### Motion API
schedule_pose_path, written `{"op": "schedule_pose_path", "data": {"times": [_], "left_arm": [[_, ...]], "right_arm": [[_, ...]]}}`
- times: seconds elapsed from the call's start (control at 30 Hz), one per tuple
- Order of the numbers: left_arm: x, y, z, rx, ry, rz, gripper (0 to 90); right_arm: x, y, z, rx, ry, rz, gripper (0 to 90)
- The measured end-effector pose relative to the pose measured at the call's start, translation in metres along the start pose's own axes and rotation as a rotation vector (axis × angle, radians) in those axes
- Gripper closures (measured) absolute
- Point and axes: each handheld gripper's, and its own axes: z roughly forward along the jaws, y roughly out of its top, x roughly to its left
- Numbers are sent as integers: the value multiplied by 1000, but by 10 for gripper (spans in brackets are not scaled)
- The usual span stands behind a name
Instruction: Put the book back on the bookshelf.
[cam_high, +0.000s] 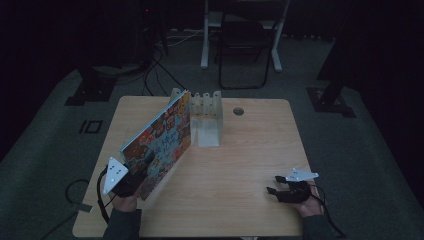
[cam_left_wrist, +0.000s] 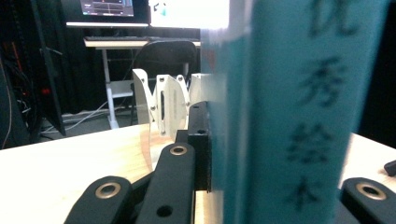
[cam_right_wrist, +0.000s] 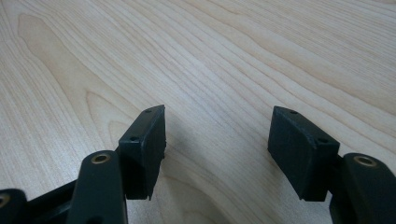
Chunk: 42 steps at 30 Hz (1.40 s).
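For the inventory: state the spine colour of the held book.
Teal with dark characters; the book spine shows best in the left gripper view.

A dim lab or office workroom.
You sit at a bare wooden table (cam_high: 240, 165) — monitors (cam_left_wrist: 154, 11), a desk (cam_left_wrist: 116, 44), a folding chair (cam_high: 243, 45) and floor cables (cam_high: 155, 70) behind.

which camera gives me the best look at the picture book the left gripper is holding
The high view: it shows the picture book whole, standing on edge, its colourful cover facing right, its far end at the white rack. The left gripper view has just its teal spine, close and blurred, between the jaws. The right gripper view looks at bare table.
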Motion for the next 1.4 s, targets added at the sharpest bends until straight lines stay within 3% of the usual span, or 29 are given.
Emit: {"op": "schedule_pose_path", "data": {"times": [1.4], "left_arm": [[4,0,17,18,84,5,810]], "right_arm": [[0,0,0,0,3,0,359]]}}
